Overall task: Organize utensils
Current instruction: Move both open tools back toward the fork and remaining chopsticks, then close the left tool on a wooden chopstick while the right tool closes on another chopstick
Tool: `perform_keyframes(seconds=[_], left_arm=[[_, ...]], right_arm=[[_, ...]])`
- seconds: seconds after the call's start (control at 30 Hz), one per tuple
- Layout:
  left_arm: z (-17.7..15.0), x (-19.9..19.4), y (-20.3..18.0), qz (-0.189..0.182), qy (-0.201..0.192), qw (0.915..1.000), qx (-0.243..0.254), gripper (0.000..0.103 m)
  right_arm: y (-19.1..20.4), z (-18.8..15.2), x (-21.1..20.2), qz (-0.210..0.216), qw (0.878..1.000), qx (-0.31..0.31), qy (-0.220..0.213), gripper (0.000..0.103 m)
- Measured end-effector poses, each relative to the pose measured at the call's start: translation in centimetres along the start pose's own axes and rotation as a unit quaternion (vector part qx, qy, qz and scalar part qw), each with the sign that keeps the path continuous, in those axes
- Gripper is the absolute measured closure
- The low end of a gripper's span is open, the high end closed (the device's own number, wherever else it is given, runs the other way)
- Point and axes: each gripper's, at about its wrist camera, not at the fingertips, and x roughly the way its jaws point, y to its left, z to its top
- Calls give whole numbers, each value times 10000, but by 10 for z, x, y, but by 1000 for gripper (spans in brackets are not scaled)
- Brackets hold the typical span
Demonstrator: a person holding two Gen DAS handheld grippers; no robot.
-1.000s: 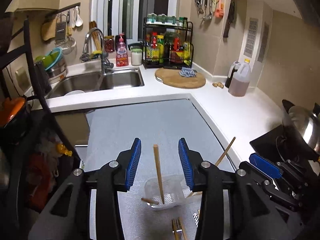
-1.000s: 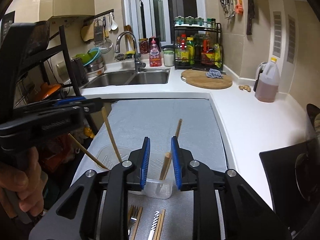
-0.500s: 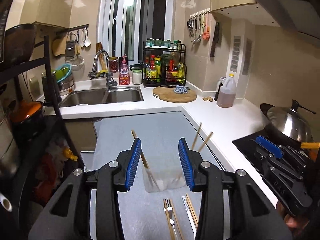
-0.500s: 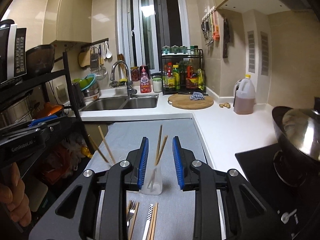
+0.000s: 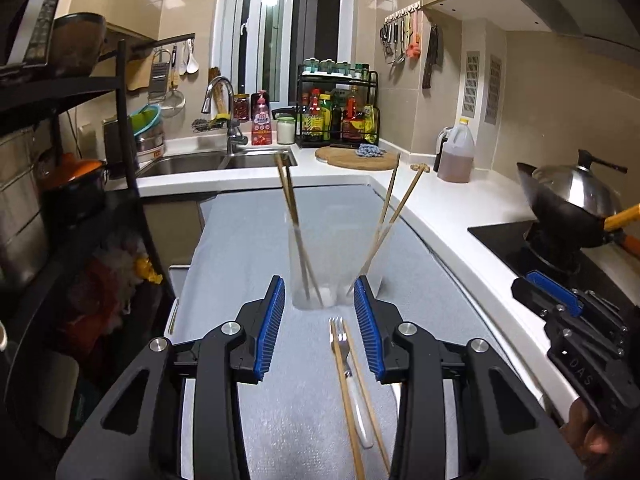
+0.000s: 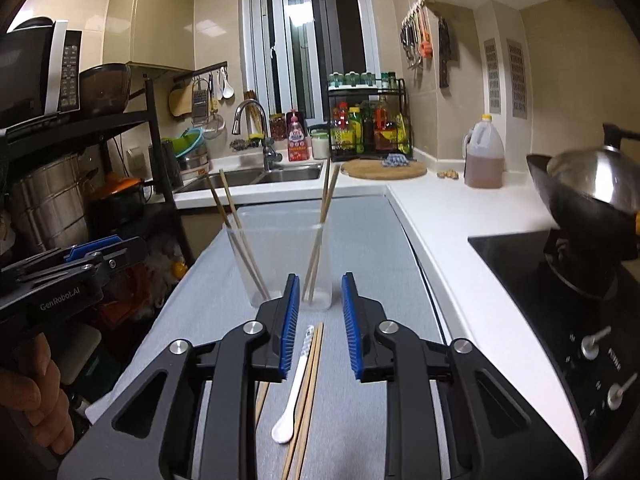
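A clear plastic holder (image 5: pixel 336 264) stands on the grey mat (image 5: pixel 248 240), with two chopsticks leaning left (image 5: pixel 294 224) and two leaning right (image 5: pixel 390 216). It also shows in the right wrist view (image 6: pixel 280 268). My left gripper (image 5: pixel 320 328) is open and empty, just short of the holder. Below it lie a fork (image 5: pixel 348 360) and chopsticks (image 5: pixel 362 380). My right gripper (image 6: pixel 318 324) is open and empty, above a white-handled utensil (image 6: pixel 296 388) and a chopstick pair (image 6: pixel 308 388).
A white counter (image 5: pixel 440 204) runs along the right, with a black hob (image 6: pixel 560 300) and a steel wok (image 6: pixel 592 184). A sink (image 5: pixel 224 160), a spice rack (image 5: pixel 340 116), a round board (image 5: pixel 356 158) and an oil jug (image 5: pixel 456 156) stand behind. A black shelf rack (image 5: pixel 80 184) is at left.
Both grippers have pulled back and down from above the holder. The right gripper has opened wider and let go of a chopstick, which now stands in the holder. More loose utensils show on the mat.
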Motion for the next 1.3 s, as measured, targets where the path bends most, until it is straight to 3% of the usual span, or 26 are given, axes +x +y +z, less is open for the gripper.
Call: perform_keyframes(seconds=[0.2,0.47,0.6,0.93,1.17,1.3], left_arm=[[-43,10,10,63,114,9999,-102,80],[-88,24,23,102,265,9994,-220,83],[-108,31,26,132,483,9985,-237,84],[-121,44,25,33,746,9967,-332,84],[-132,52,18,-241,993,9939,-404,84],[-138,57,10,-583,1147,9907,-442,84]], right_arm=[[-1,-36,7,25,9998,-43,186,91],[-4,-70,17,114,9990,-78,434,97],[-12,-85,31,255,9965,181,773,99],[-8,-123,70,509,9830,505,1688,95],[1,-135,75,569,9798,326,1887,95],[2,-136,75,540,9798,239,1912,94]])
